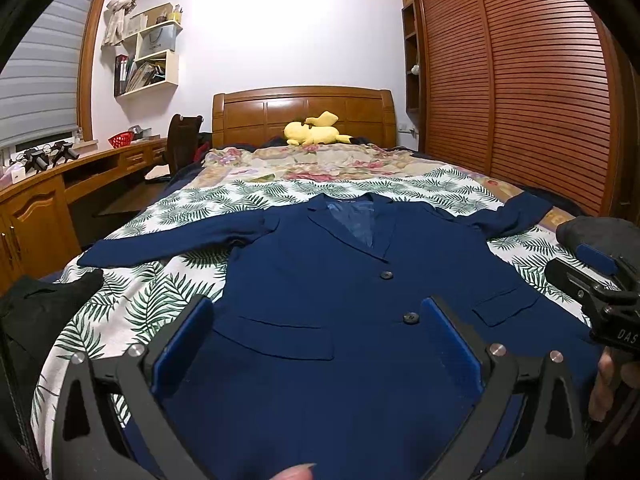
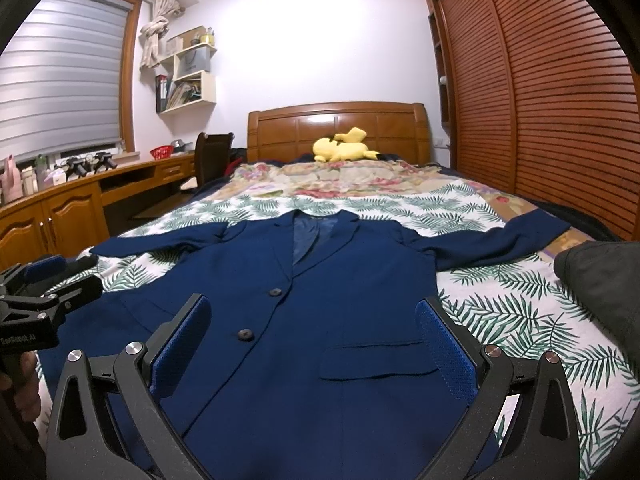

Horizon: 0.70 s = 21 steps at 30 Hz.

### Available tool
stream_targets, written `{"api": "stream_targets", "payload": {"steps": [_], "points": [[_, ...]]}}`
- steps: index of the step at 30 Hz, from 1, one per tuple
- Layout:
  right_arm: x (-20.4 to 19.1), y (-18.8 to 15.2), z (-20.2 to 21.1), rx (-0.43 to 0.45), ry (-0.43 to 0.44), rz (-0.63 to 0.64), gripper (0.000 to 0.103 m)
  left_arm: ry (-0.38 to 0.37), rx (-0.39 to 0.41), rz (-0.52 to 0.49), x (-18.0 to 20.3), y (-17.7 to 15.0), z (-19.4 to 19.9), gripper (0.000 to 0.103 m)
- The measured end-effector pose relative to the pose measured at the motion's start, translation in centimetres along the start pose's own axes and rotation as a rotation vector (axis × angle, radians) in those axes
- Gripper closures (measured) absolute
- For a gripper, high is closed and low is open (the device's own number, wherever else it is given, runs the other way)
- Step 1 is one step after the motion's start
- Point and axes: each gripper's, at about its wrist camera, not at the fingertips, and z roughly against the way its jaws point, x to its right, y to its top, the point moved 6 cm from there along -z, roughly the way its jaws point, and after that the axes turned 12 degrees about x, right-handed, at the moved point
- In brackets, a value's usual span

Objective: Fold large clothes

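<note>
Both grippers, left gripper (image 1: 316, 336) and right gripper (image 2: 314, 334), are hovering with fingers spread wide over the navy blazer (image 1: 340, 280) lying flat mid-frame on the bed (image 2: 520, 320), seemingly readying a fold.

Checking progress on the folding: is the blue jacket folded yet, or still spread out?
Still spread out. The jacket lies flat on the bed, front up, buttoned, both sleeves stretched sideways. Neither open gripper holds it.
</note>
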Motion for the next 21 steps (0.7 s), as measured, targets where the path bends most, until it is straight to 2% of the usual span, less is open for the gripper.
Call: {"api": "stream_targets", "payload": {"steps": [21], "points": [[-0.04,0.0,0.01,-0.002,0.002,0.0,0.0,0.003,0.0,-0.004,-0.1,0.13,0.18,0.0]]}}
